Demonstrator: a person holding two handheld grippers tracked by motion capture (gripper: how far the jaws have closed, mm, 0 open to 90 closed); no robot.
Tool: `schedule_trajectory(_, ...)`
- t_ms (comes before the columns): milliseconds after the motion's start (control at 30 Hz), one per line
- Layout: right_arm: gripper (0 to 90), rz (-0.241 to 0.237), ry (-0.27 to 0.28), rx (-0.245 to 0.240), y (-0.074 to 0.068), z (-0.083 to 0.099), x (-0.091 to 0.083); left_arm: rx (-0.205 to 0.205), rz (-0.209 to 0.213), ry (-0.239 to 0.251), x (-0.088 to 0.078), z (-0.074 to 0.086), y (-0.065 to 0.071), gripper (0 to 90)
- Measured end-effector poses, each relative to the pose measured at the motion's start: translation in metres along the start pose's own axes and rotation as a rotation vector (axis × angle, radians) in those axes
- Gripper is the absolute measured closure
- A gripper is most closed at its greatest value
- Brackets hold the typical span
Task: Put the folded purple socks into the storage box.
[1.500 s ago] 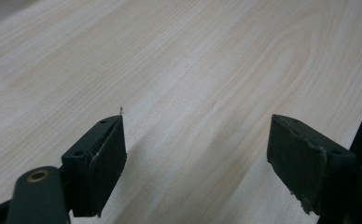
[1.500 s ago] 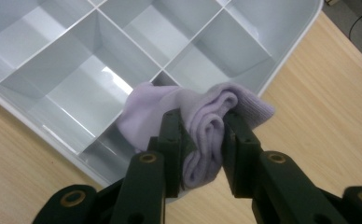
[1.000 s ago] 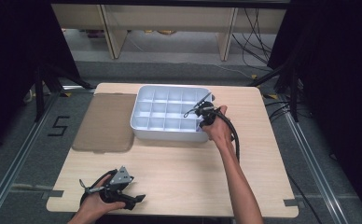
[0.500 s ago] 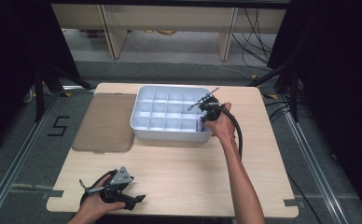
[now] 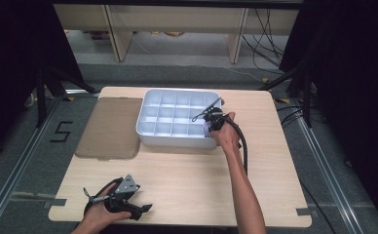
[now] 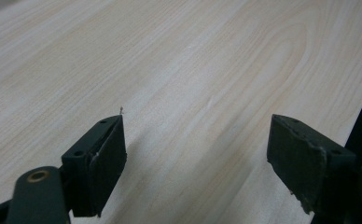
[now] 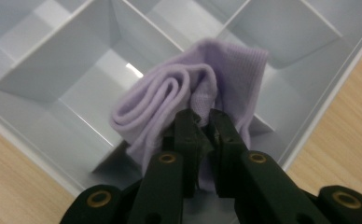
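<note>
In the high view the right tongs (image 5: 210,123) sit at the lower right corner of the white divided tray (image 5: 150,127), centre of the frame, and the hand (image 5: 224,131) covers most of them, so only a speck of purple shows there. The right gripper view makes it plain: the tongs (image 7: 203,122) are pinching a folded lilac cloth (image 7: 170,100), which hangs over a corner compartment of the tray (image 7: 39,70); its lower part is lost behind the jaws. At the lower left of the high view the left tongs (image 5: 145,208) lie on the worktop (image 5: 187,180), jaws spread wide over bare wood grain (image 6: 193,79) in the left gripper view. A dark flat mat (image 5: 110,127) lies just beside the tray. On the floor at the left edge, a marking reads "5" (image 5: 61,131).
</note>
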State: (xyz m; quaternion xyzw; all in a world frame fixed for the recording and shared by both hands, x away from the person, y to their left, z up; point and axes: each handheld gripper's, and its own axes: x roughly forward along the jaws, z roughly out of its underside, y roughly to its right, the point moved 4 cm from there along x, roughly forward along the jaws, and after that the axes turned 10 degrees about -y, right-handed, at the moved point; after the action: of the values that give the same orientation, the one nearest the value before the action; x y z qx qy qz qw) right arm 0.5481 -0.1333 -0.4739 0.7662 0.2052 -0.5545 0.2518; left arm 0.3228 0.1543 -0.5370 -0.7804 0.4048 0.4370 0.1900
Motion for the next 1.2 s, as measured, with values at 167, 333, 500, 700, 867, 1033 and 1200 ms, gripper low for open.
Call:
schedule_trajectory(167, 81.0, -0.023, -0.001, 0.009, 0.003, 0.004, -0.001, -0.018, 0.004, 0.004, 0.000, 0.000, 0.000, 19.3)
schedule_trajectory(333, 79.9, -0.016, 0.097, 0.039, 0.006, 0.001, -0.028, -0.019, 0.006, 0.001, 0.001, 0.000, 0.000, 19.3)
schedule_trajectory(500, 83.0, -0.042, 0.169, 0.009, -0.002, -0.011, -0.043, -0.009, 0.015, 0.011, 0.001, -0.001, 0.002, 19.3)
schedule_trajectory(700, 86.1, -0.073, 0.126, 0.005, -0.017, -0.019, -0.030, 0.002, 0.007, -0.001, 0.000, 0.000, -0.001, 19.3)
schedule_trajectory(867, 88.6, -0.054, 0.089, -0.007, -0.014, -0.016, -0.017, -0.002, -0.002, -0.001, 0.000, 0.001, -0.002, 19.3)
schedule_trajectory(1033, 88.8, -0.036, 0.042, -0.002, -0.009, -0.009, -0.004, 0.006, -0.002, -0.001, 0.000, 0.001, -0.002, 19.3)
schedule_trajectory(1200, 88.9, -0.065, 0.015, 0.012, -0.001, 0.000, 0.007, -0.015, 0.010, 0.006, 0.001, 0.000, 0.000, 19.3)
